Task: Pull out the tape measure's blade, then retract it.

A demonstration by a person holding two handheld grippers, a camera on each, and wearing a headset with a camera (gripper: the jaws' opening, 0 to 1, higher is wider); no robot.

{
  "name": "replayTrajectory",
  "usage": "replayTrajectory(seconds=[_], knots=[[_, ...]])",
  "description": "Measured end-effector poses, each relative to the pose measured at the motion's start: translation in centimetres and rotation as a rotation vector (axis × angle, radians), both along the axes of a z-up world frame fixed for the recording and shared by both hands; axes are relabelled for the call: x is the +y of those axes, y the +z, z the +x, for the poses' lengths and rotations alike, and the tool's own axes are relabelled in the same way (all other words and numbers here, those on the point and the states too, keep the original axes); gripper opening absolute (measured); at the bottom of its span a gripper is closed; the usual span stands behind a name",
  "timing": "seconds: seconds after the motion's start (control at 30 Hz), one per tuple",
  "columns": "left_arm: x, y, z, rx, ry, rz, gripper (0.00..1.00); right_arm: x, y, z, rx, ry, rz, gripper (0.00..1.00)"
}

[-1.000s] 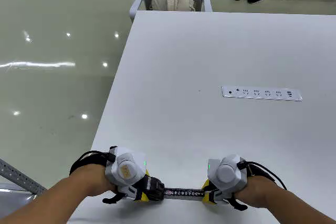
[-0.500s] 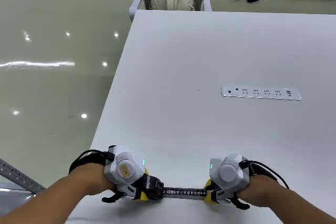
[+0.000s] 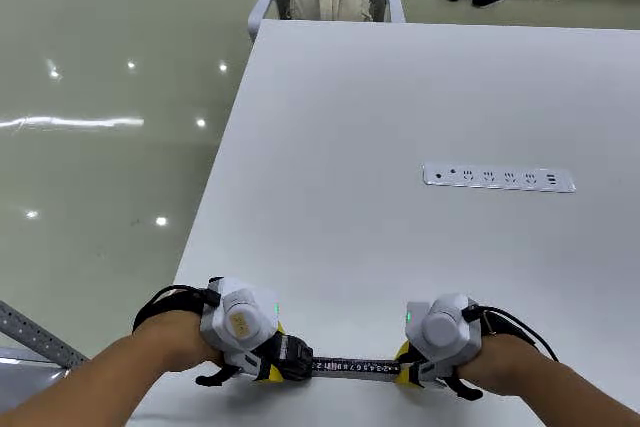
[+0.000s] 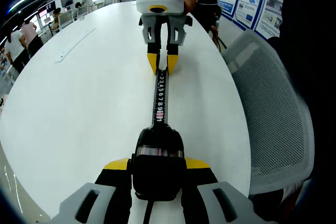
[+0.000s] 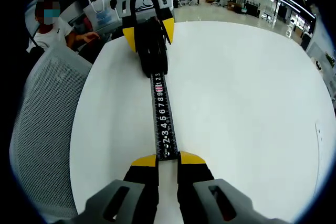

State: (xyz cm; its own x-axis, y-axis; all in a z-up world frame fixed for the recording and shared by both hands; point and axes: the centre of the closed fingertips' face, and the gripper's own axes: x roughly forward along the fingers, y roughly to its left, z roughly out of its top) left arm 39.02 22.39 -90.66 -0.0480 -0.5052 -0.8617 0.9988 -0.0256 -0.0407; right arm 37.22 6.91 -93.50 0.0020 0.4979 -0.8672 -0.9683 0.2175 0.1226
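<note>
Left gripper (image 4: pixel 157 169) jaws clamp the black tape case (image 4: pixel 157 148), low at the near edge of the white table (image 3: pixel 400 97). Right gripper (image 5: pixel 168 160) jaws pinch the blade (image 5: pixel 161 114) tip. The blade runs straight between the two grippers, and a power strip (image 3: pixel 498 178) lies well apart farther up the table.
</note>
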Motion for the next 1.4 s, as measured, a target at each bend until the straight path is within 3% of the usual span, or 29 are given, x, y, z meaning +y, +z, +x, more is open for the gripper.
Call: replayTrajectory(seconds=[0.4, 1.4], knots=[[0.0, 0.0, 0.0, 0.001, -0.001, 0.0, 0.33, -0.8, -0.6, 0.0, 0.001, -0.006, -0.009, 0.11], [-0.1, -0.1, 0.1, 0.001, 0.0, 0.0, 0.33, -2.6, -0.7, -0.2, 0.001, -0.023, -0.02, 0.11]])
